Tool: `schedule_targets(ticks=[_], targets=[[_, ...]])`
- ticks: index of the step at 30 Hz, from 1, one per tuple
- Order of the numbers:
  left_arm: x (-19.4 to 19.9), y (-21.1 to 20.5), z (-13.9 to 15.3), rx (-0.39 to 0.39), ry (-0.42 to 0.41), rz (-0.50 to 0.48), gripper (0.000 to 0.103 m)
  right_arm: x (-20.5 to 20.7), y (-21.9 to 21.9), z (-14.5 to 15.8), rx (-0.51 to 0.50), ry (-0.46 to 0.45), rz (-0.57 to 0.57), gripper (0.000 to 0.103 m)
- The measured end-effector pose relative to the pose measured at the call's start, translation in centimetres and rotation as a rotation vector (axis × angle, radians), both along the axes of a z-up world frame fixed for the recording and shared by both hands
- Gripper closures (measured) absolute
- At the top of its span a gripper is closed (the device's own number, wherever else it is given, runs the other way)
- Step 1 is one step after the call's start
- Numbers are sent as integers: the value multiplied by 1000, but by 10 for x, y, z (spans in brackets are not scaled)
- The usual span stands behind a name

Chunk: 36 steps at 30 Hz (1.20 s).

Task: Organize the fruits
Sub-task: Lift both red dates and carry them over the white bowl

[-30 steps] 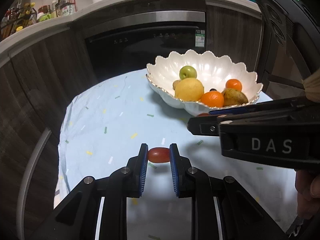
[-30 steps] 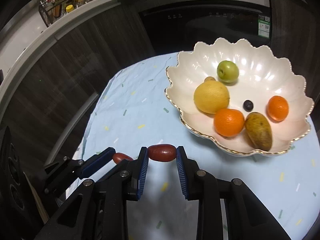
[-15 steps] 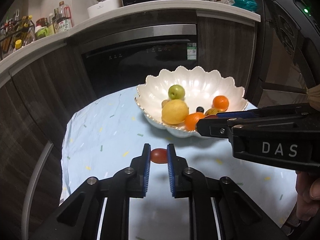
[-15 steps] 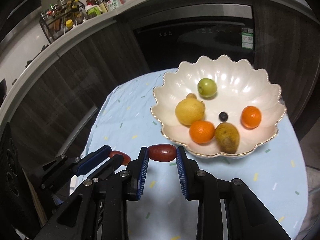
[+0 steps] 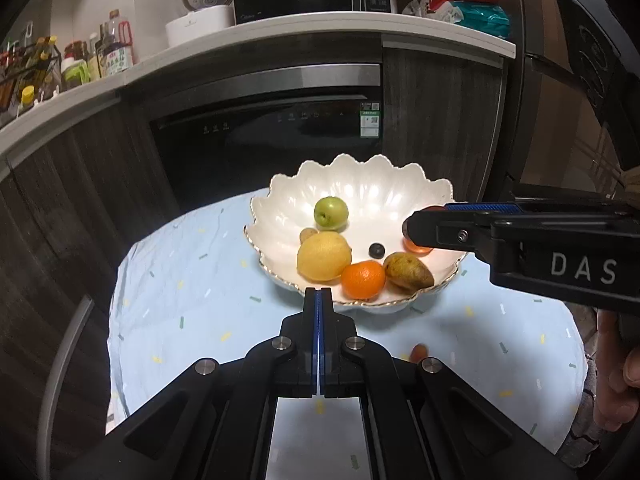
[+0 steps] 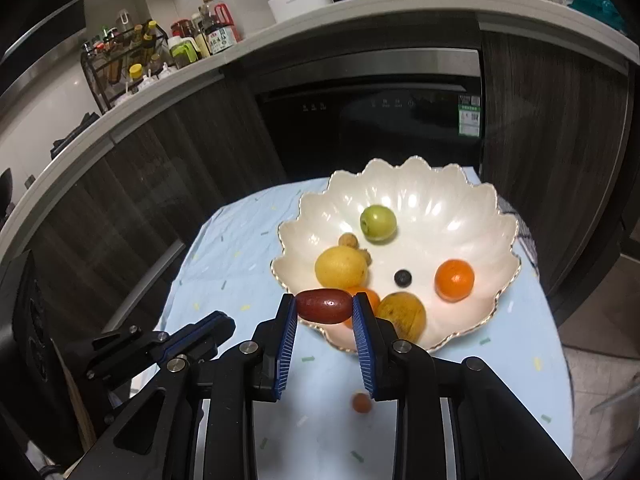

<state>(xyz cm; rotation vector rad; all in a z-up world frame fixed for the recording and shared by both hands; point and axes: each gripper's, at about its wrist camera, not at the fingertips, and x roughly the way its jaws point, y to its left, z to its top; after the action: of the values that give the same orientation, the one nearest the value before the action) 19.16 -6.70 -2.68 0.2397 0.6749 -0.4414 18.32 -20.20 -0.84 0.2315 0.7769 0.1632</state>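
Both wrist views look down at the bowl.

A: Which surfaces read as glossy?
B: The scalloped bowl, a glazed white ceramic with a gilt rim, throws bright highlights; the red date-like fruit has a smooth, shiny skin.

A: And the matt ones?
B: The tablecloth, a pale blue woven cloth, creased toward its far-left edge. The lemon looks finely pitted; the brownish pear dull and speckled.

A: The tools?
B: The right gripper is matt black plastic with metal screws and ribbed blue pads; the left gripper matches it.

A: Behind the table?
B: Dark wood-grain cabinet fronts, and a smooth white countertop.
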Motion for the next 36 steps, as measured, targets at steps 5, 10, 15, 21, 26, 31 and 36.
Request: schedule_targets(ticks=[5, 10, 15, 21, 26, 31, 36], targets=[[-1, -2, 7, -6, -9, -3, 101, 1, -5, 6, -14, -19, -5, 73], [-1, -3, 12, -8, -18, -1, 100, 0, -11, 10, -24, -32, -17, 73], [1, -6, 16, -15, -19, 6, 93, 2, -19, 11, -26, -39, -31, 73], [4, -10, 17, -20, -30, 18, 66, 8, -28, 12, -48, -45, -45, 73], [6, -15, 18, -19, -35, 32, 48, 14, -37, 13, -67, -55, -49, 73], [11, -19, 17, -26, -30, 52, 35, 21, -44, 13, -88, -63, -40, 73], [18, -23, 12, -32, 12, 69, 25, 29, -50, 11, -105, -67, -29, 73]])
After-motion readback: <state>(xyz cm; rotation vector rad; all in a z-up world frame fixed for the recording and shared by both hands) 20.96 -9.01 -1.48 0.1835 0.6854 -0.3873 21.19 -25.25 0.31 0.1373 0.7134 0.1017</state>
